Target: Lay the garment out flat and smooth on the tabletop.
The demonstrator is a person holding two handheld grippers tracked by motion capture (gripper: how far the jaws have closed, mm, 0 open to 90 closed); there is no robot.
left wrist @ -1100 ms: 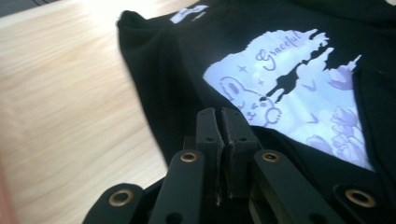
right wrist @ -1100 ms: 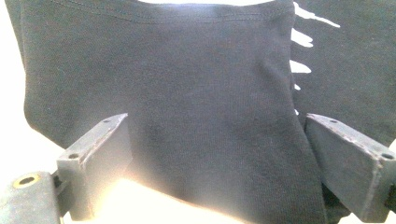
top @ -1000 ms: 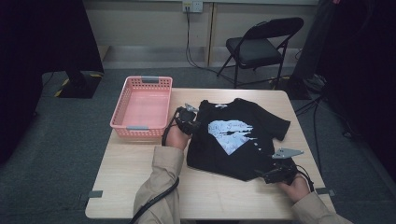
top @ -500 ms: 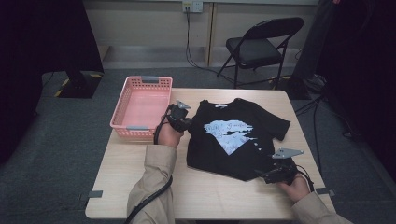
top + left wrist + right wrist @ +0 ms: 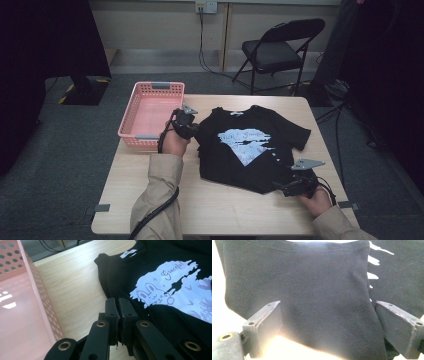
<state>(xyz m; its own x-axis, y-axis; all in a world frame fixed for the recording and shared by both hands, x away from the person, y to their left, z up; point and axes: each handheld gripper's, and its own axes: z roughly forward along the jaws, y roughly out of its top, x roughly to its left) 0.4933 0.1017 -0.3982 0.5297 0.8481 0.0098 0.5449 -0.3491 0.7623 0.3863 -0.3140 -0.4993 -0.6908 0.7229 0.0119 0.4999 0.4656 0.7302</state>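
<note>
A black T-shirt (image 5: 235,167) with a pale print lies flat on the wooden table (image 5: 225,207), collar toward the far edge. My left gripper (image 5: 191,126) hovers just left of the shirt's bunched left sleeve, beside the basket. In the left gripper view its jaws (image 5: 118,302) are shut tight with nothing seen between them, and the shirt (image 5: 160,320) lies just to their right. My right gripper (image 5: 278,186) rests at the shirt's near right hem corner. Its jaws (image 5: 327,303) stand wide open, and the dark cloth (image 5: 319,277) lies between them untouched by the pads.
A pink perforated basket (image 5: 150,107) stands at the table's far left corner, close to my left hand; its wall (image 5: 42,300) runs along the left gripper view. A black folding chair (image 5: 277,47) stands on the floor beyond the table.
My left hand has drawn back from the shirt's left sleeve toward the basket and lifted slightly. The right hand and its gripper have stayed put.
</note>
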